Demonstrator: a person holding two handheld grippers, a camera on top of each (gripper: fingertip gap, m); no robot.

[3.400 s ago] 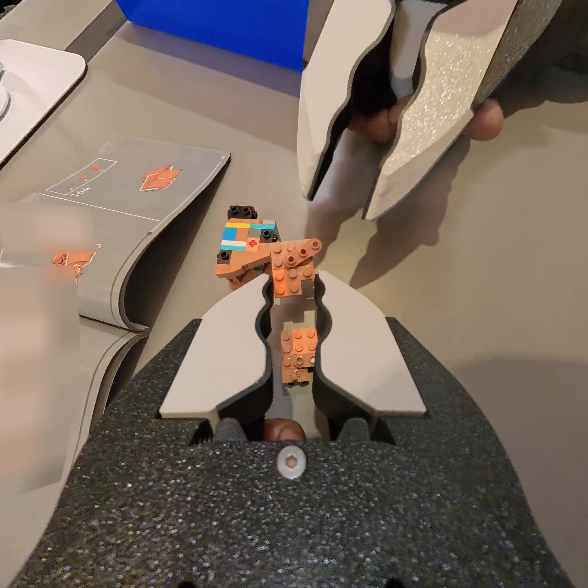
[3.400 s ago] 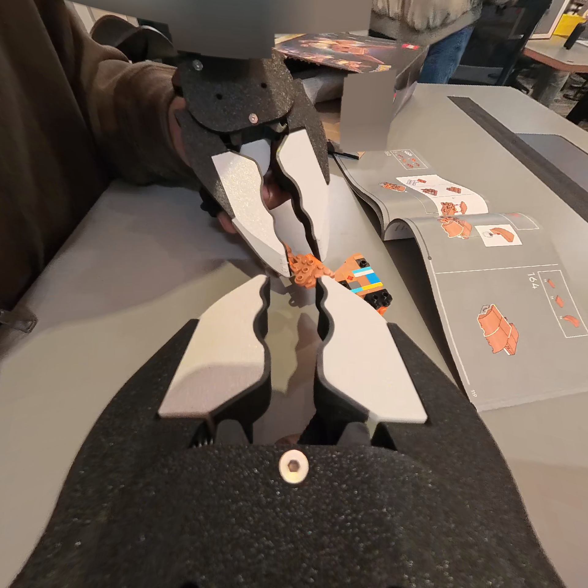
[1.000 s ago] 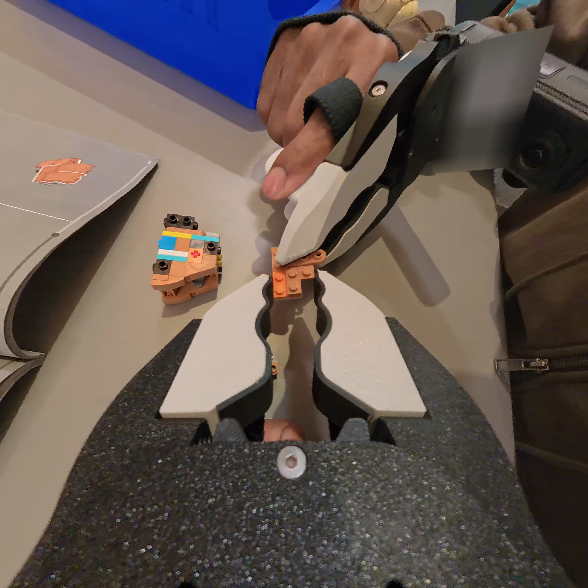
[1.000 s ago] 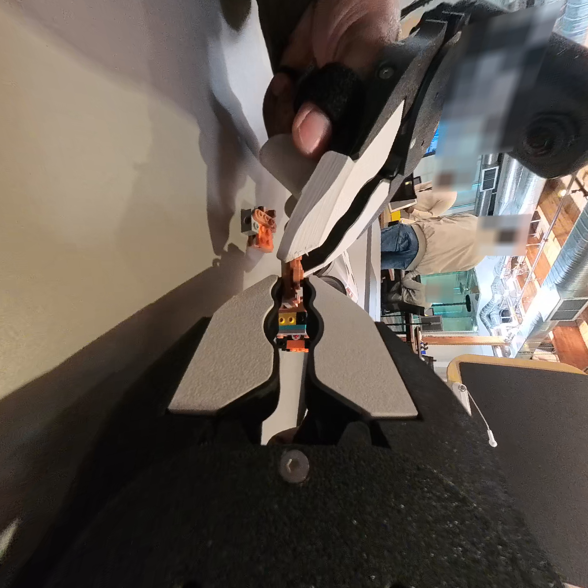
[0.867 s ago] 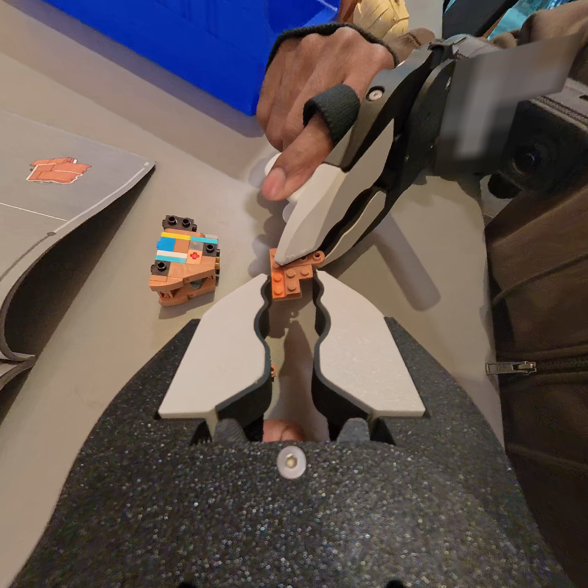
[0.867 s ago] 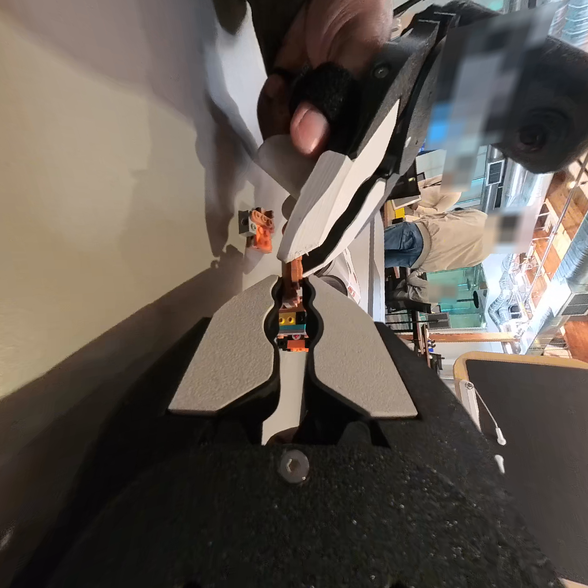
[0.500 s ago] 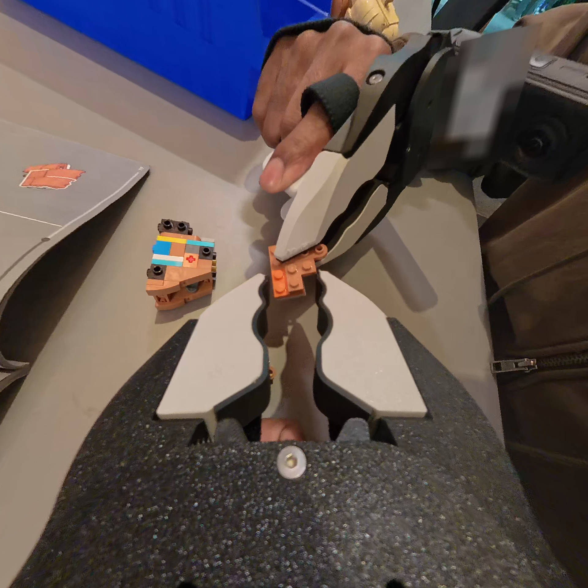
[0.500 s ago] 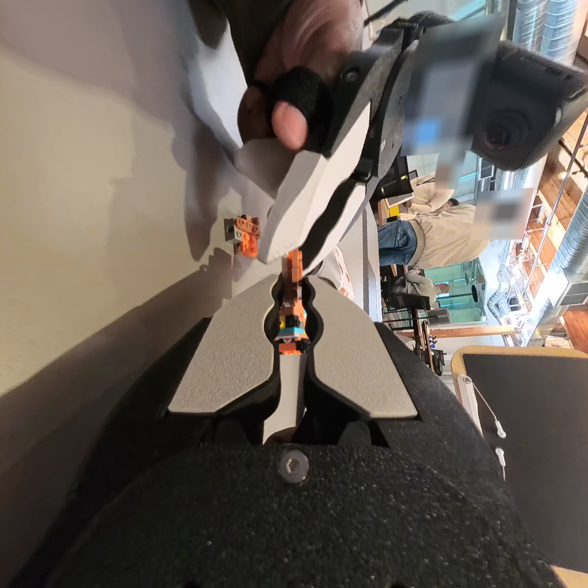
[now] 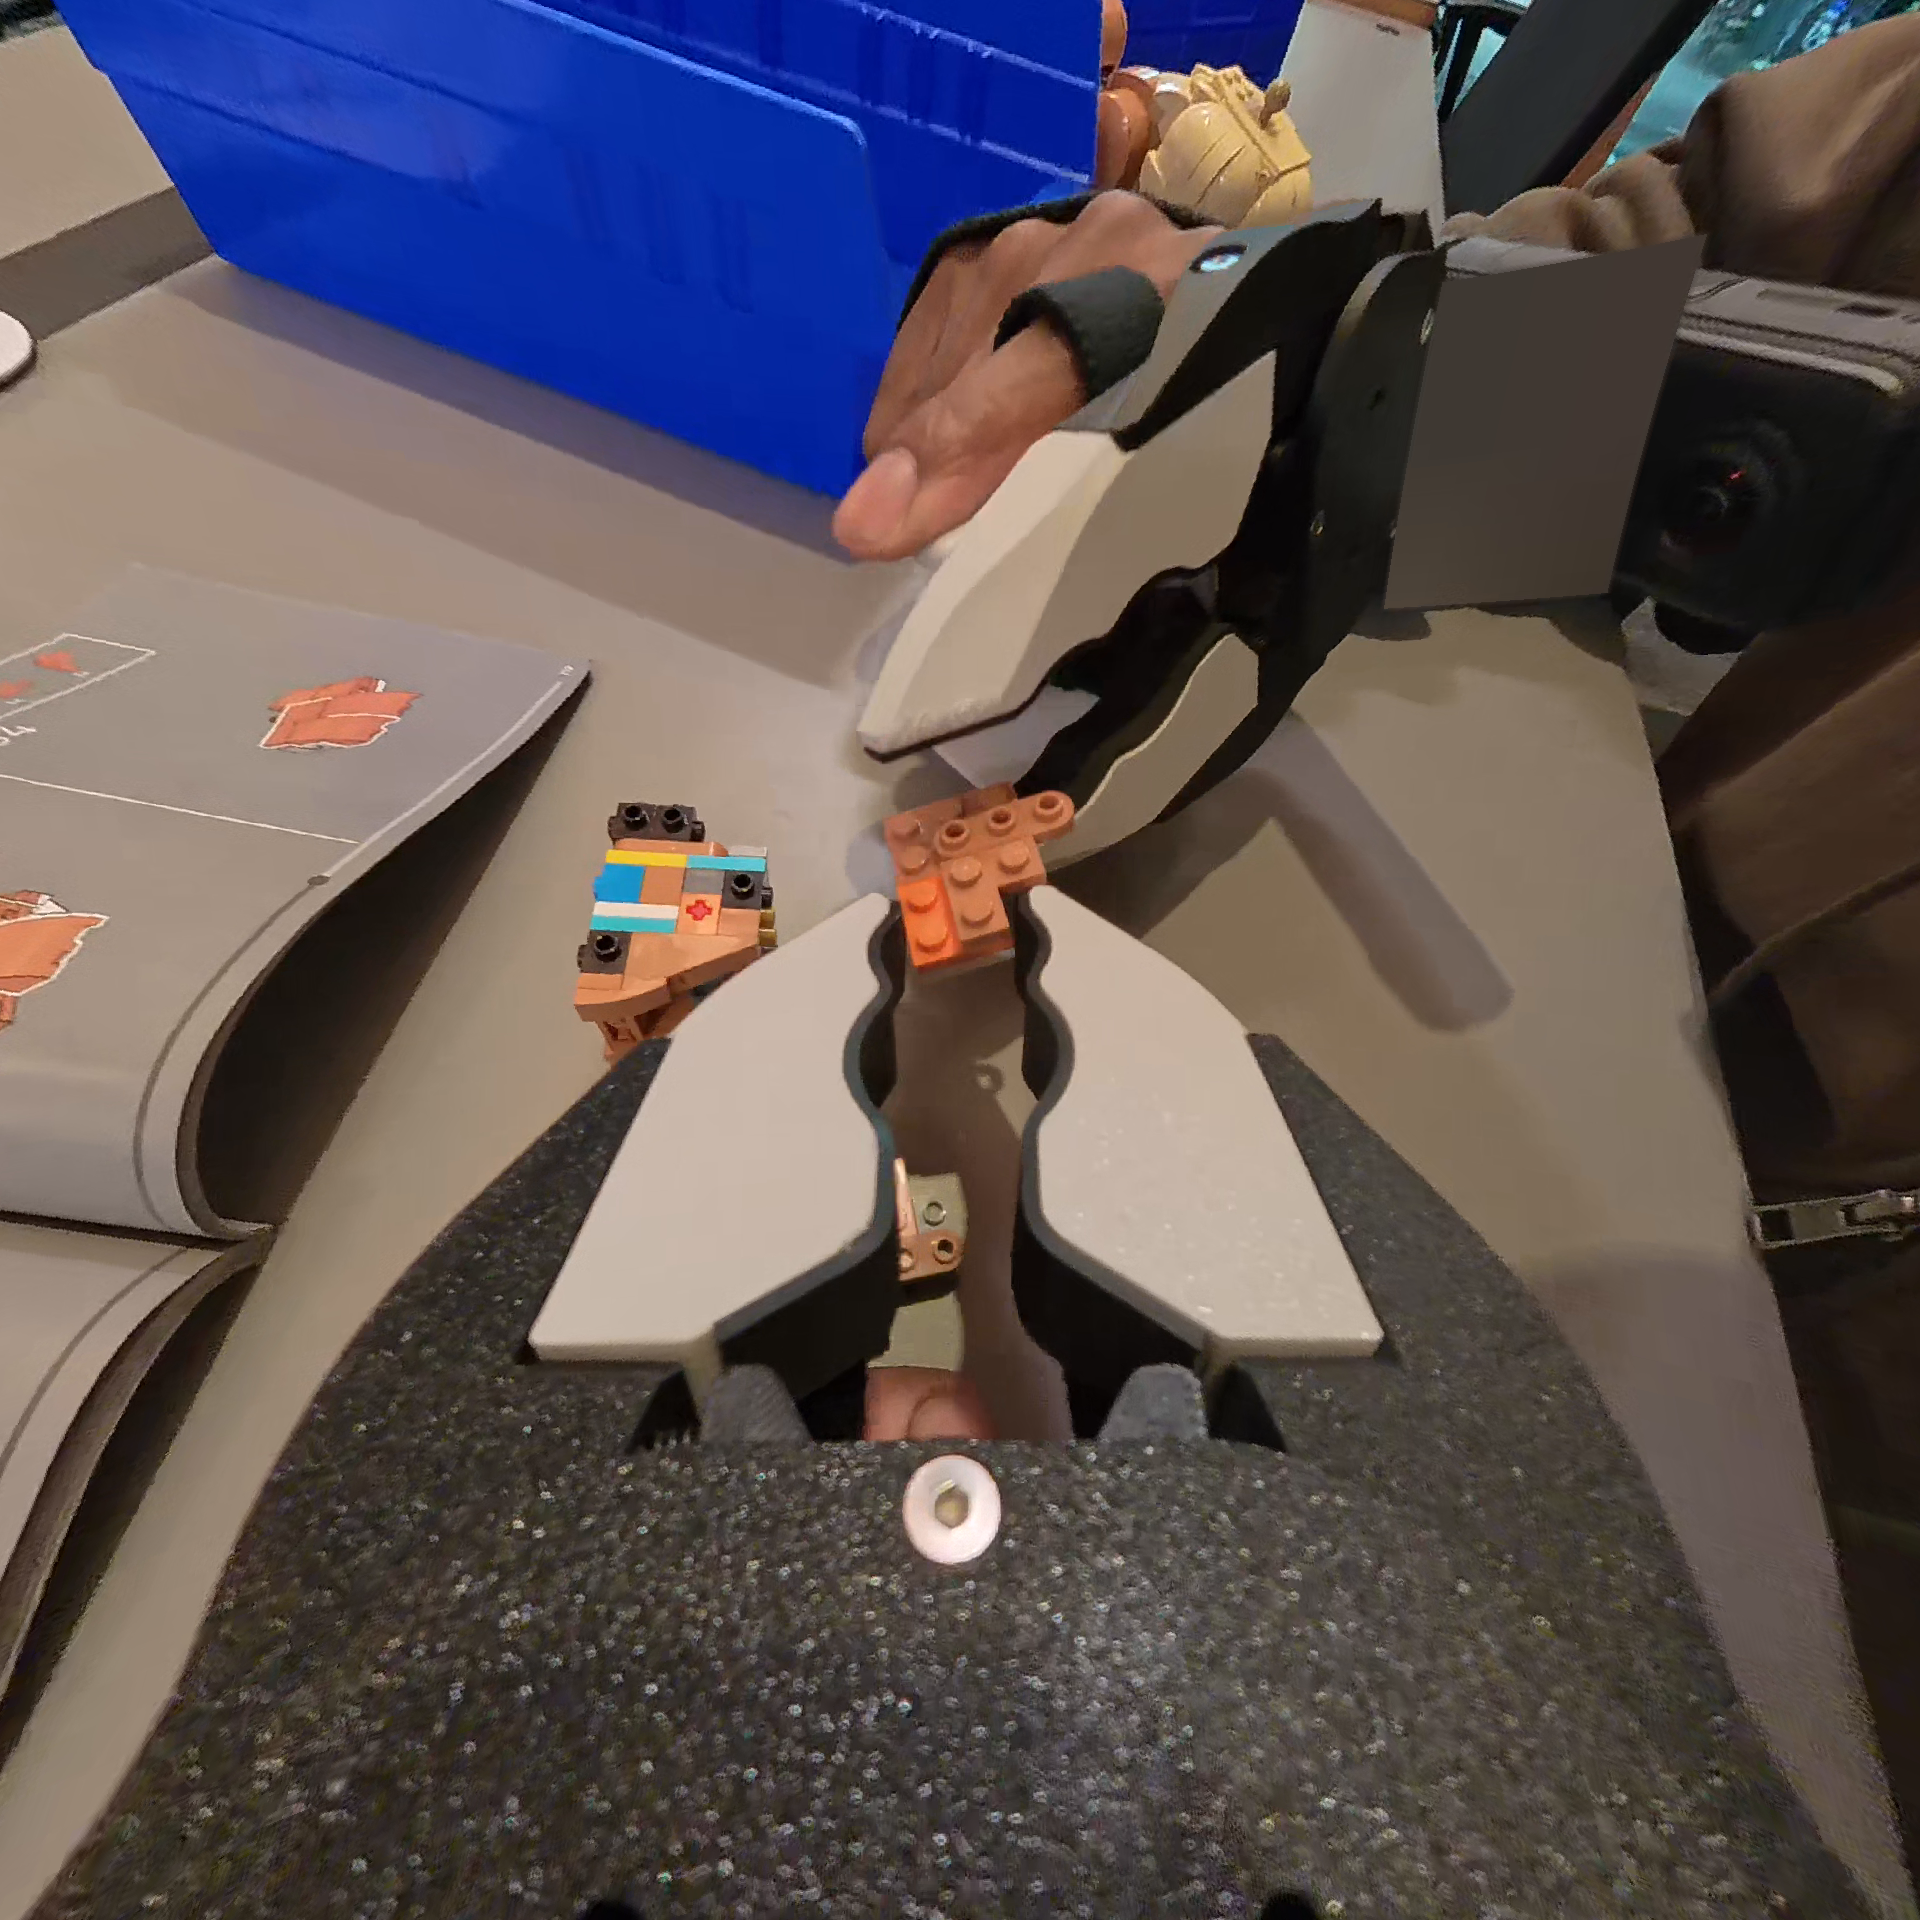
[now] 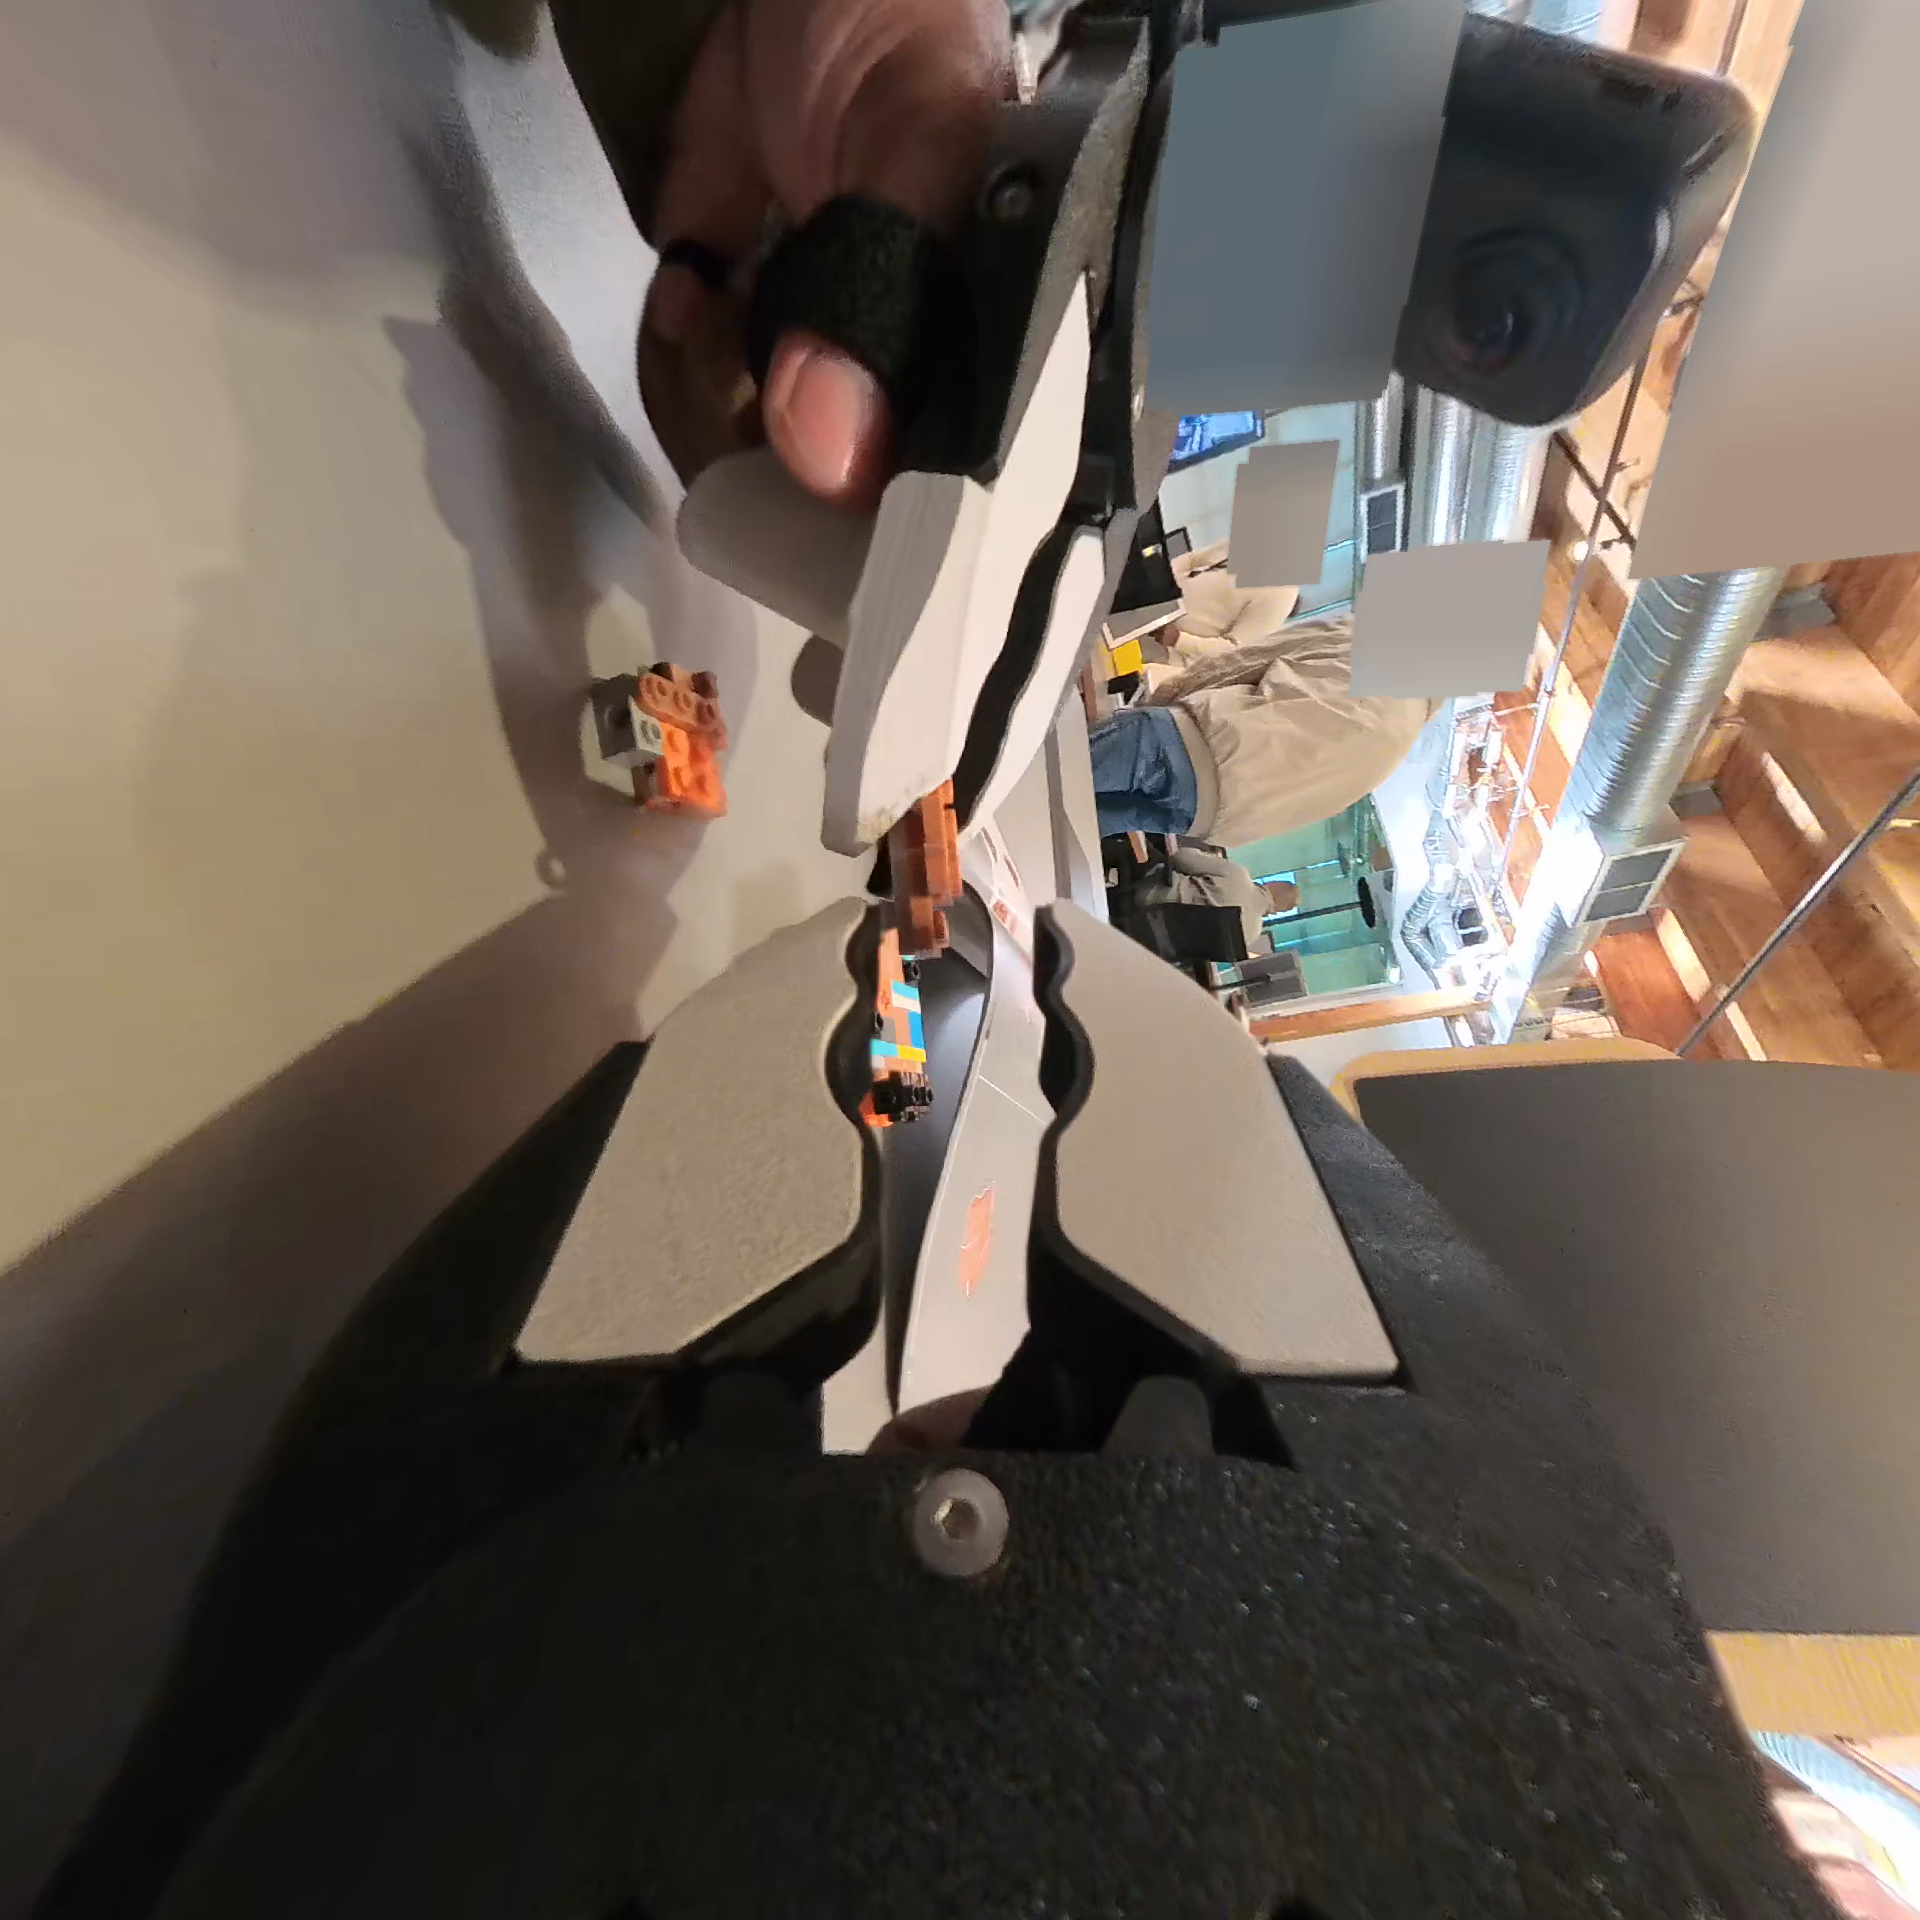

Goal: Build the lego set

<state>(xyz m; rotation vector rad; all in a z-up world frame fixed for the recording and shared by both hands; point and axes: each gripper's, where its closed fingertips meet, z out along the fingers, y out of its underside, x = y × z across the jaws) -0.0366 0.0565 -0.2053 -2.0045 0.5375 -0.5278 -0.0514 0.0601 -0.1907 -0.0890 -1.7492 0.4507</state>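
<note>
My left gripper (image 9: 956,914) is shut on an orange and brown plate assembly (image 9: 971,873) and holds it just above the grey table (image 9: 1299,987). My right gripper (image 9: 971,790) comes in from the upper right, open, with its jaws spread above and behind the assembly. In the right wrist view my right gripper (image 10: 951,920) is open and empty. There the left gripper (image 10: 904,831) holds the assembly (image 10: 930,862) edge-on just beyond its tips. A larger brown model with blue, yellow and white tiles (image 9: 675,914) lies on the table to the left.
An open instruction booklet (image 9: 260,831) lies at the left. A blue bin (image 9: 520,208) stands behind. A small grey and orange assembly (image 10: 660,743) sits on the table. A small tan piece (image 9: 925,1236) lies under my left fingers. People stand far off. Both grippers' tips are close together, under 4 cm apart.
My right gripper was shut on the plate assembly half a second ago. It has opened and drawn back a little. My left gripper still holds the assembly.
</note>
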